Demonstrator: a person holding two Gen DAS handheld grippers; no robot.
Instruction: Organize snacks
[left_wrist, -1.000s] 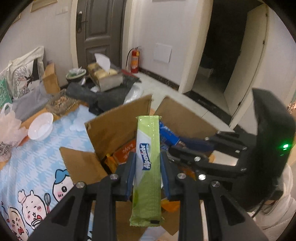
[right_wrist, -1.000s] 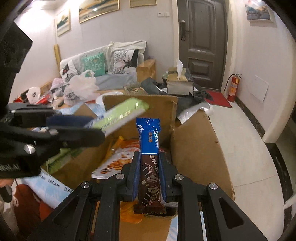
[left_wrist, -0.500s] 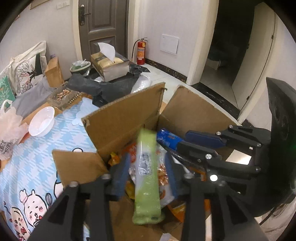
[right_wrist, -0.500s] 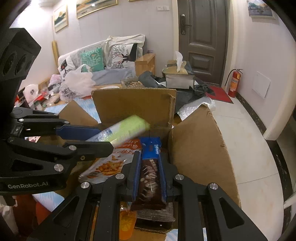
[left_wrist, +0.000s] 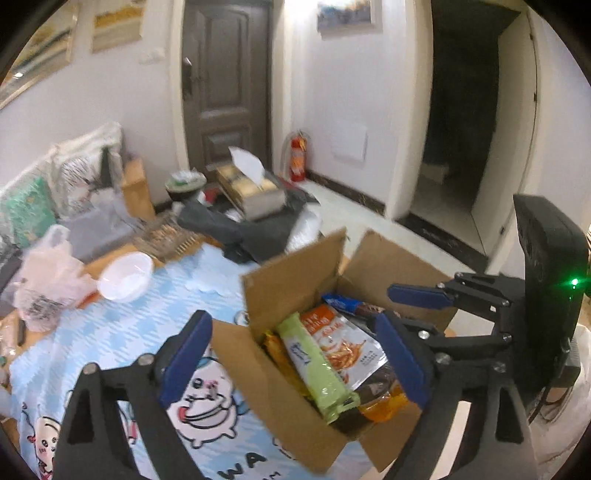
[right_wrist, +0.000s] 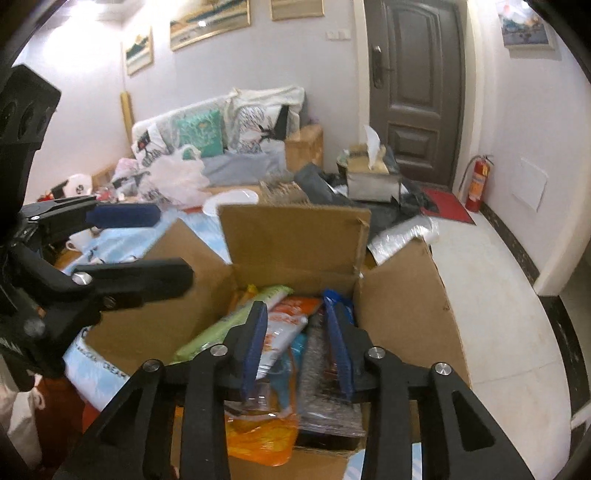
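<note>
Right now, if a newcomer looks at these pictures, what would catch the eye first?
First, the open cardboard box at the centre, on a blue cartoon cloth, full of snack packs, with a green bar lying on top. Next, the two hand-held grippers over it: the left is opening wide and empty, the right is opening above a dark bar in the box. Behind stands a tissue box near a dark door.

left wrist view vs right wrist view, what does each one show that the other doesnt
Only the left wrist view shows the dark open doorway and the cartoon tablecloth. Only the right wrist view shows the red doormat and the orange bag. Both show the cardboard box with the green snack pack, and both grippers, left gripper and right gripper, opening.
</note>
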